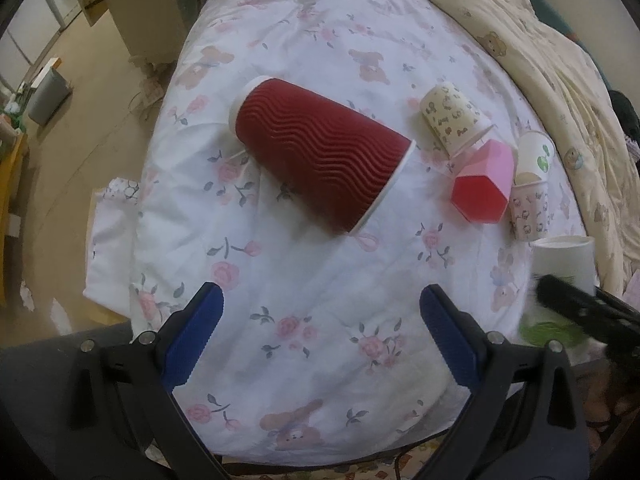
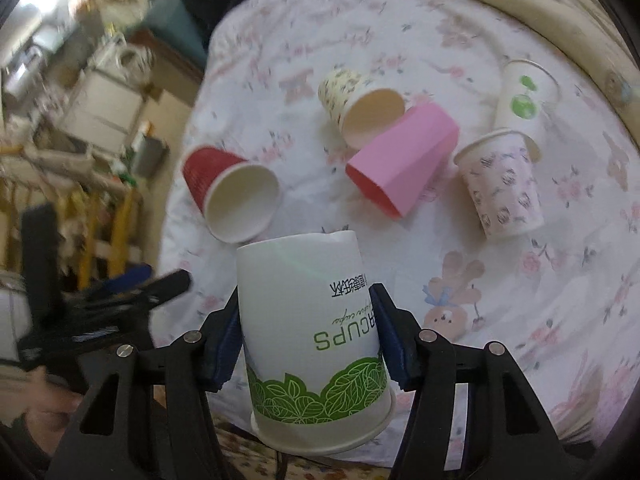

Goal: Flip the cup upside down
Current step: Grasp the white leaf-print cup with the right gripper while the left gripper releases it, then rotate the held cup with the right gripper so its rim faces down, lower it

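Note:
My right gripper (image 2: 306, 334) is shut on a white paper cup with green leaves (image 2: 312, 340), held upside down with its base up and its rim low. The same cup (image 1: 564, 268) shows at the right edge of the left wrist view, with the right gripper blurred across it. My left gripper (image 1: 320, 332) is open and empty over the floral bedsheet (image 1: 320, 280). A red ribbed cup (image 1: 320, 160) lies on its side ahead of the left gripper; it also shows in the right wrist view (image 2: 228, 196), mouth towards me.
A pink cup (image 2: 402, 160) and a cream patterned cup (image 2: 360, 108) lie on their sides. A pink patterned cup (image 2: 502, 188) and a white cup with a green mark (image 2: 524, 96) stand further right. A beige quilt (image 1: 540, 60) borders the sheet. The floor drops off at the left.

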Demonstrator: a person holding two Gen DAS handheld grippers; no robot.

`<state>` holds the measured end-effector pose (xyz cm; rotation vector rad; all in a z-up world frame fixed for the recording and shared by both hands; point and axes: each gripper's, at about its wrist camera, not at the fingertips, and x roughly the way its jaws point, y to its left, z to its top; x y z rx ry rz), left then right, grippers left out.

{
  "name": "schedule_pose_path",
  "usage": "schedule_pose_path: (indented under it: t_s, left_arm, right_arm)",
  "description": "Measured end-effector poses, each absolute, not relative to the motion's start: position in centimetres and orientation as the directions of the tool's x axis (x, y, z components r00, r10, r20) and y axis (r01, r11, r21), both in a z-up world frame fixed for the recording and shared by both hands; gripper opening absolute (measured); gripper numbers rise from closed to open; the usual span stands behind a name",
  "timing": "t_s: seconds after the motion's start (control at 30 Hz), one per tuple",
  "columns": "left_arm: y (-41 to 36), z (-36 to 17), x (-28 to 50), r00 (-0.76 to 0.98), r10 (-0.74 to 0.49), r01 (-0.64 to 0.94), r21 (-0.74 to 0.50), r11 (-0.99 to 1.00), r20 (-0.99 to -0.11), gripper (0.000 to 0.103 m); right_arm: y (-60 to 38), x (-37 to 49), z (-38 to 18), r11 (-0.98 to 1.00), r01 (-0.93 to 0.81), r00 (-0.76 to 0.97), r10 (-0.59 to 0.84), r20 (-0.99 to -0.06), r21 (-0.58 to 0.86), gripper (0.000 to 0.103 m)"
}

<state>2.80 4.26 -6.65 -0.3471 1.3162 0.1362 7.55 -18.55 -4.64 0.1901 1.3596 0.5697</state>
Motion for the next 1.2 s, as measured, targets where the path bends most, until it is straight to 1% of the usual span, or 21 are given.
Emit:
schedule_pose_path:
  t_s: [0.2, 0.37, 0.5, 0.63, 0.77, 0.87, 1.03, 1.2]
  left_arm:
    - [3.4, -6.8, 2.8, 0.255, -0.083, -0.271, -0.154, 0.95, -0.963, 0.097]
    - [3.3, -6.9, 2.7, 0.256, -0.085, -0.265, -0.154, 0.952, -0.963, 0.097]
    - [2.8, -6.3, 2.6, 0.291, -0.063, -0.241, -0.137, 0.961, -0.955, 0.097]
    - [1.9, -5.1, 2.6, 0.345, -0.072, -0.193, -0.146, 0.97, -0.936, 0.097]
    - [0.2, -4.5, 2.6, 0.358, -0.127, -0.111, -0.177, 0.978, -0.925, 0.097]
    - [-1.6, -4.7, 2.3, 0.33, -0.196, -0.023, -0.215, 0.976, -0.923, 0.097]
    - [-3.9, -3.5, 1.5, 0.334, -0.313, 0.099, -0.298, 0.95, -0.889, 0.097]
    - [-5.1, -3.1, 1.3, 0.31, -0.391, 0.147, -0.362, 0.92, -0.867, 0.097]
  right_arm:
    - [-19.5, 6.5, -4.5, 0.842, -0.261, 0.171, 0.522, -0.836, 0.473, 0.061]
    - [-20.9, 6.4, -5.9, 0.831, -0.188, 0.19, 0.554, -0.81, 0.524, 0.061]
    - [-20.8, 7.0, -5.8, 0.823, -0.184, 0.201, 0.567, -0.799, 0.538, 0.061]
    - [-20.6, 7.2, -6.1, 0.821, -0.178, 0.194, 0.569, -0.799, 0.542, 0.061]
    - [-20.6, 7.2, -6.2, 0.821, -0.172, 0.199, 0.57, -0.797, 0.544, 0.062]
    - [-20.5, 7.3, -6.3, 0.823, -0.173, 0.204, 0.567, -0.798, 0.541, 0.062]
    - [-19.9, 7.3, -6.5, 0.82, -0.185, 0.194, 0.571, -0.798, 0.542, 0.062]
    - [-19.4, 7.0, -6.6, 0.814, -0.198, 0.181, 0.578, -0.796, 0.546, 0.062]
